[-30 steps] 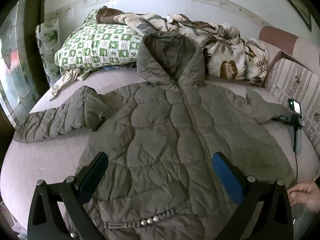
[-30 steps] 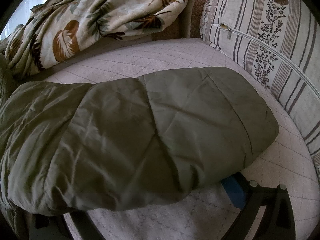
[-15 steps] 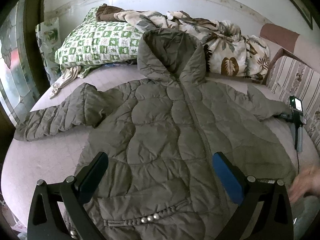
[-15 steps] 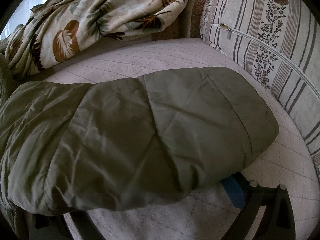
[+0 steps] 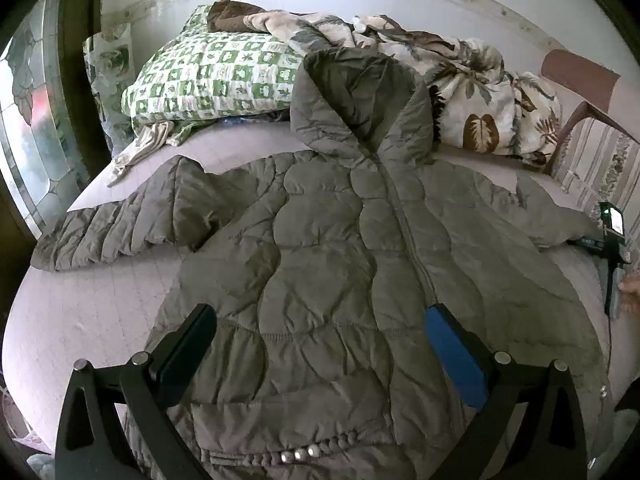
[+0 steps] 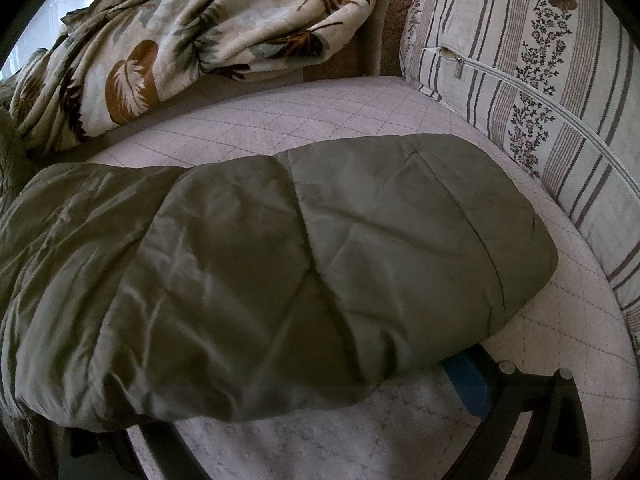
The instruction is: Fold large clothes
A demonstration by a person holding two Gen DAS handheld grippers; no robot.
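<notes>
An olive quilted hooded jacket lies spread front-up on the bed, zipped, with its hood against the bedding at the back. Both sleeves stretch outward. My left gripper hovers open over the lower front, above the hem, holding nothing. My right gripper rests on the mattress at the end of the jacket's right-side sleeve, with a hand beside it. In the right wrist view that sleeve drapes over the right gripper. Its blue-padded finger shows under the cuff and stands wide, while the other finger is hidden.
A green checked pillow and a leaf-print blanket are piled along the back wall. A striped floral cushion bounds the right side. Bare quilted mattress shows left of the jacket, and a window stands at the far left.
The left wrist view has shifted slightly, so the jacket sits a little lower and nearer. The hand at the right has moved up toward the resting right gripper. The right wrist view is unchanged.
</notes>
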